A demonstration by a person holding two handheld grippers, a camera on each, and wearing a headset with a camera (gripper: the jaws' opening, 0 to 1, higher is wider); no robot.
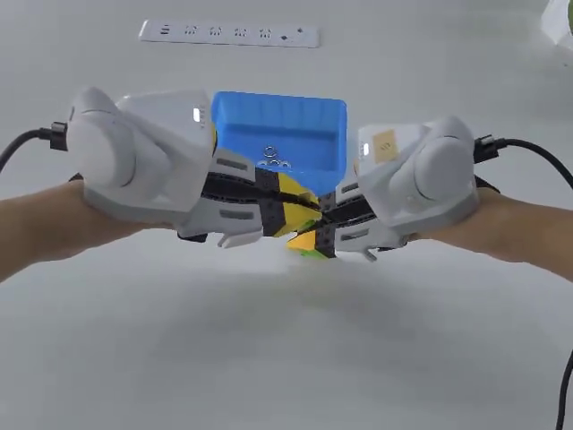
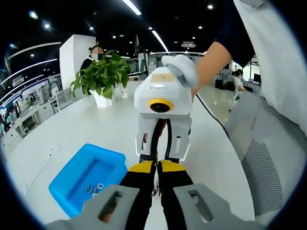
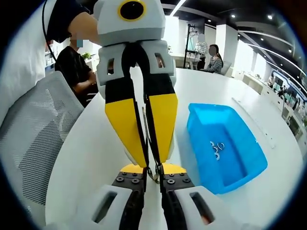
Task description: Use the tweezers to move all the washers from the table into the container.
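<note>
Tweezers between two facing grippers, above the desk (image 1: 286,349).
Left gripper (image 2: 157,167) fingers look clenched on the tweezers (image 3: 152,175). Right gripper (image 3: 152,170) meets it tip to tip; cannot tell its grasp. Beyond, the blue container (image 1: 277,97) holds washers (image 1: 273,161). Judged step: settling the tweezer hold. Next comes a steady, aligned grip.

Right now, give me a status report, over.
Status: left gripper and right gripper tip to tip, jaws near shut on thin metal, likely the tweezers. Several washers in blue container. Path to container open.
</note>
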